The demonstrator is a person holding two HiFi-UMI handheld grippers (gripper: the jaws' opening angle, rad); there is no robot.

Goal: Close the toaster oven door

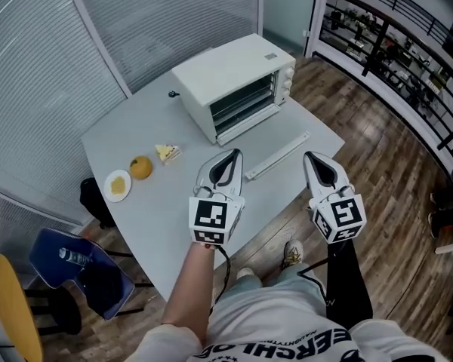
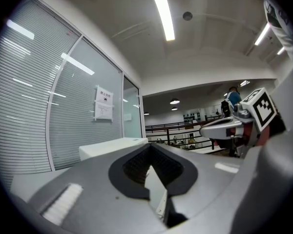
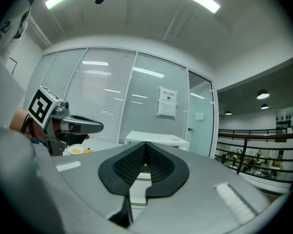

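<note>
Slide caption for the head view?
Left tool and right tool, both shut, hover short of the toaster oven, its door folded down open.

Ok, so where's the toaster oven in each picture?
Head view: the toaster oven is at the top middle, on the far end of the grey table.
Left gripper view: the toaster oven shows as a white box low and left of centre.
Right gripper view: the toaster oven is in the middle.
Shared landmark: the blinds wall behind it.
</note>
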